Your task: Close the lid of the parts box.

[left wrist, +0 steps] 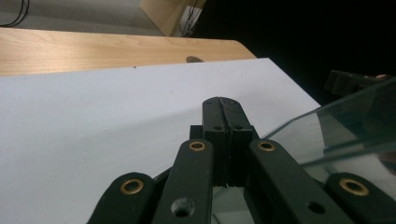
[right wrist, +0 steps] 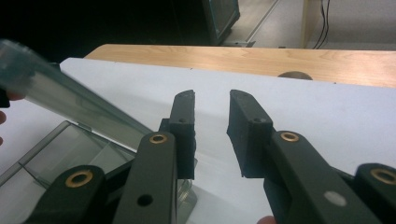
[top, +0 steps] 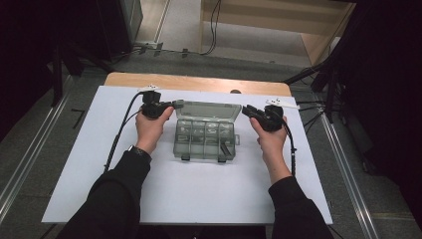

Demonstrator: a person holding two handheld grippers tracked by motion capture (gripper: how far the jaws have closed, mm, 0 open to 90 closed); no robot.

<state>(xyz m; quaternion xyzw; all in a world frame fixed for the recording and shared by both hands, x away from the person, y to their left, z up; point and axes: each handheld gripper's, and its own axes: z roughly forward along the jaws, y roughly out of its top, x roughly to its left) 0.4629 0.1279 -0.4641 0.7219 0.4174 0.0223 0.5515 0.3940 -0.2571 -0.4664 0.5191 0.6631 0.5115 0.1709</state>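
Note:
A clear grey compartment box [top: 205, 140] lies in the middle of the white sheet with its lid [top: 209, 109] raised at the far side. My left gripper [top: 173, 105] is at the lid's far left corner with its jaws pressed together on the lid's edge; in the left gripper view the gripper [left wrist: 226, 106] shows shut, the lid [left wrist: 336, 126] slanting off to its right. My right gripper [top: 247, 110] stands open just beside the lid's right end. In the right gripper view the gripper [right wrist: 212, 98] holds nothing, and the lid [right wrist: 60, 100] slopes in from the left.
The white sheet [top: 199, 194] covers a wooden table [top: 199, 82], whose far edge lies just beyond the box. Small dark items sit in some of the box's compartments [top: 225, 148]. Dark stands and cables flank the table on both sides.

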